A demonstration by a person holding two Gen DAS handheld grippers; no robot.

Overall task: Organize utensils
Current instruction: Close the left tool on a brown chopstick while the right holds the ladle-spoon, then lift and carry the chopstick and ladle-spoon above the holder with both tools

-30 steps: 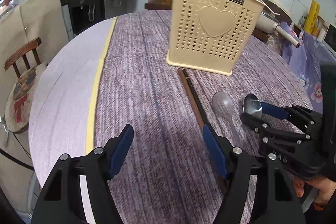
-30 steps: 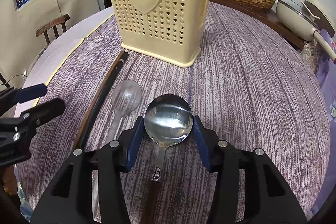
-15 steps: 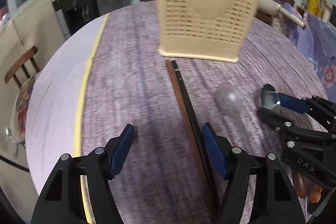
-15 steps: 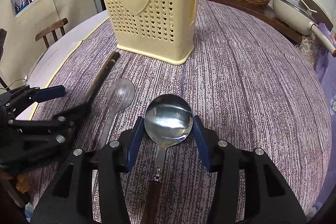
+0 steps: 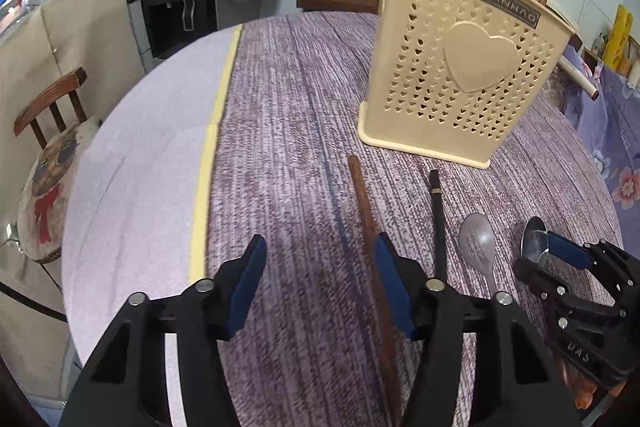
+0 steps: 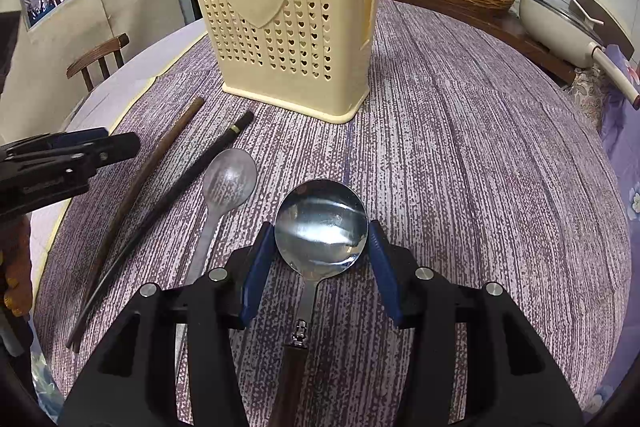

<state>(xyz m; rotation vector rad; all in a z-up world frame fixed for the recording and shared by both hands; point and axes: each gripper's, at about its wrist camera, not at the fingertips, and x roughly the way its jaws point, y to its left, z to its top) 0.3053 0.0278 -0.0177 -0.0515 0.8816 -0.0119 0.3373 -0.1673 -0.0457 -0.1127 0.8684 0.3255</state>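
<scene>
Your left gripper (image 5: 318, 277) jaws have just been narrowing, brown chopstick (image 5: 366, 211) now separated from the black chopstick (image 5: 438, 223) and inside the right pad, nothing pinched yet, while your right gripper (image 6: 318, 261) brackets the metal spoon (image 6: 322, 227) bowl without clearly squeezing.

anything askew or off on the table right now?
Only the chopsticks. The brown chopstick and black chopstick are splayed, apart at the ends near the cream holder, closer at the other end. The clear spoon and metal spoon lie flat. No spills or damage visible.
</scene>
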